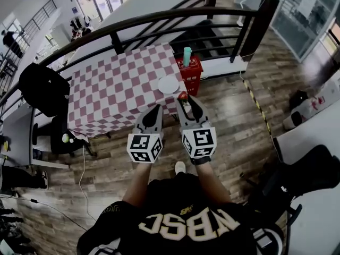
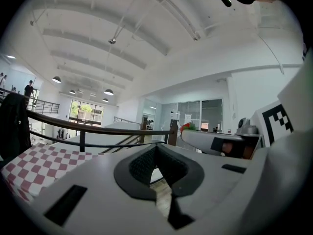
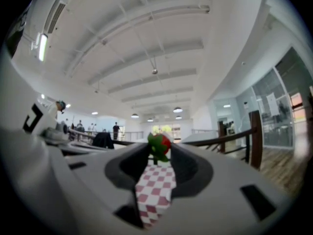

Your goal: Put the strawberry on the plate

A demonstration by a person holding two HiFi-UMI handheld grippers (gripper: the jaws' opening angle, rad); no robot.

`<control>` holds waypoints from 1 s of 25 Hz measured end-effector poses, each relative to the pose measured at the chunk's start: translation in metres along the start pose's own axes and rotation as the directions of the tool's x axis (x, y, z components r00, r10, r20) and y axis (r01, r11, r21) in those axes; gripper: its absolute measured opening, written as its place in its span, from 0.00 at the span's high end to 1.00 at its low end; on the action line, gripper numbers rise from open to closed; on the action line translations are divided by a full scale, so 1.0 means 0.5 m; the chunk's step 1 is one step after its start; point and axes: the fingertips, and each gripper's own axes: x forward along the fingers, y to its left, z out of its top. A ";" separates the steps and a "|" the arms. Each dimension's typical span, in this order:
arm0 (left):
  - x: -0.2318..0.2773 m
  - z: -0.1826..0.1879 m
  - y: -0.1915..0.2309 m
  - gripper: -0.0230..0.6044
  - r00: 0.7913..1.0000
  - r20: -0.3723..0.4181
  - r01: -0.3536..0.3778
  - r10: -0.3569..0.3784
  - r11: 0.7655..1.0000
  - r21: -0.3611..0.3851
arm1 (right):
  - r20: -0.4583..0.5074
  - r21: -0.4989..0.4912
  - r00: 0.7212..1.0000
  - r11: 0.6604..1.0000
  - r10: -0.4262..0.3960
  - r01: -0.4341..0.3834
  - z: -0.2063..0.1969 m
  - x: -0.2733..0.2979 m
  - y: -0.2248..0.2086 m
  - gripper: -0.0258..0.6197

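Past the person's black shirt with white letters (image 1: 186,224), the right gripper (image 1: 183,99) pinches the small red strawberry (image 1: 183,95) just beside the round white plate (image 1: 168,84) on the red-and-white checked table (image 1: 117,89), its own view hiding the plate, while the left gripper (image 1: 157,108) is closed and empty.

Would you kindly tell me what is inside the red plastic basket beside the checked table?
A teal bottle-like cylinder stands upright in the red plastic basket; anything lower down is hidden by its walls.
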 end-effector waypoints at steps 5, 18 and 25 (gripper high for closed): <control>0.029 -0.029 0.021 0.94 0.999 -0.046 0.003 -0.003 1.000 0.003 | -0.035 0.049 0.999 0.999 -0.008 0.009 -0.041 0.044 -0.020 0.74; 0.145 -0.089 0.034 0.94 0.994 -0.111 0.006 -0.007 1.000 -0.007 | -0.088 0.094 0.996 0.995 0.029 -0.021 -0.122 0.141 -0.088 0.74; 0.236 -0.127 0.092 0.94 0.986 -0.158 0.052 -0.059 0.997 -0.049 | -0.182 0.096 0.983 0.995 -0.014 0.032 -0.184 0.217 -0.135 0.74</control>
